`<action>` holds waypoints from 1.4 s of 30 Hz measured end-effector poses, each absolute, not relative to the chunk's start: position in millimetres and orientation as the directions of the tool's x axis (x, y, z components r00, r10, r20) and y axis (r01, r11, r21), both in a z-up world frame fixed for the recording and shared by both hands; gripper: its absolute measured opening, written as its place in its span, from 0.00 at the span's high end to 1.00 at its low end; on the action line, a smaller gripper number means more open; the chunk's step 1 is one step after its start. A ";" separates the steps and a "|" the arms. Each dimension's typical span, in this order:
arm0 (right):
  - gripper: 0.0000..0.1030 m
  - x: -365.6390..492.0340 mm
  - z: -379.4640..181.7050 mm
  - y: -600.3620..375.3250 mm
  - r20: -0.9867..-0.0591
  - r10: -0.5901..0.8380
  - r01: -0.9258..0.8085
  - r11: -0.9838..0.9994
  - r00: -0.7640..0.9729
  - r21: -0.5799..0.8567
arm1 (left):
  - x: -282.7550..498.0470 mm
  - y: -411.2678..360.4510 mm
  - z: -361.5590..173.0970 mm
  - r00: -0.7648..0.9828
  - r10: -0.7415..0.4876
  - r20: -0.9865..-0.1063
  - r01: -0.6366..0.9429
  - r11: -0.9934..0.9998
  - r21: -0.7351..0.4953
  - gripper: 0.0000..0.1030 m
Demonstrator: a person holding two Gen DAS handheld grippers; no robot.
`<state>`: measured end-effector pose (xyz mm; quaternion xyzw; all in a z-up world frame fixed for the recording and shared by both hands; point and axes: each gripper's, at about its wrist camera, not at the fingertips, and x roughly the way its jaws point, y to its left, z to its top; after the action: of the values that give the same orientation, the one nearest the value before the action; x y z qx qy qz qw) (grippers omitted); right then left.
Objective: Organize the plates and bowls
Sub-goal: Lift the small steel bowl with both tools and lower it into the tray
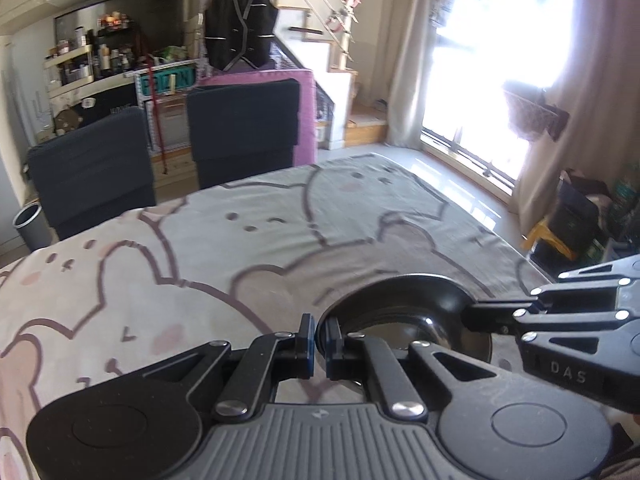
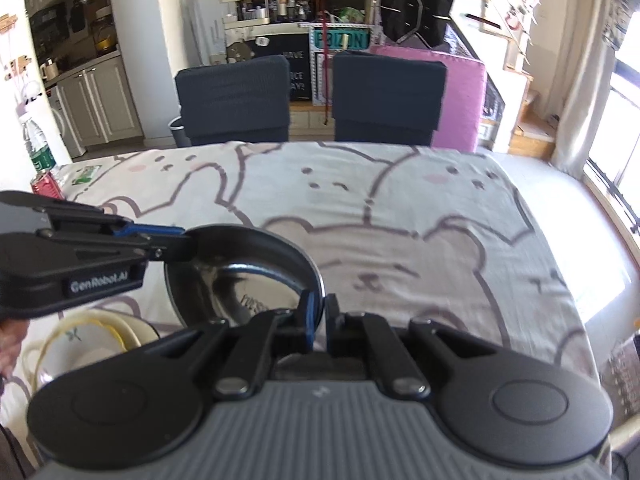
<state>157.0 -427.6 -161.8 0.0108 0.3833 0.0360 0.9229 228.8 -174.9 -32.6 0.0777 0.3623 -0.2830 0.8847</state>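
The right gripper (image 1: pixel 468 320) has "DAS" on its side. The left gripper (image 2: pixel 188 246) carries a label reading "GenRobot.AI". Behind the chairs (image 2: pixel 234 100), a black board (image 2: pixel 296 70) shows parts of words: "HAVE", "ICE", "AY!". The teal sign (image 2: pixel 340 39) above it is too blurred to read.

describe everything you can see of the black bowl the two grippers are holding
The black bowl is round, dark and glossy outside, with a shiny, metal-looking inside that mirrors the room and a thin rolled rim. It sits tilted above the bear-print tablecloth. The left gripper is shut on one side of its rim, and the right gripper is shut on the opposite side. In the right wrist view, cream plates lie below it.
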 end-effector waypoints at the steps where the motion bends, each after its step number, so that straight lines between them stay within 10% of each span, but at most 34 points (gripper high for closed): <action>1: 0.94 153.3 -165.8 -431.6 -0.713 0.074 -0.050 0.997 0.697 0.056 | 225.3 -177.9 -35.9 0.569 -0.448 -0.690 0.564 0.823 -0.069 0.94; 42: 0.92 145.1 -222.0 -457.5 -0.874 0.030 -0.080 0.997 0.485 -0.010 | 214.4 -239.0 -109.3 0.439 -0.367 -0.820 0.693 0.720 0.048 0.95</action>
<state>145.1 -457.5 -222.0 -0.0247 0.5063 0.0318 0.8614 214.4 -239.0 -109.3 0.1928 0.4215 -0.3208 0.8260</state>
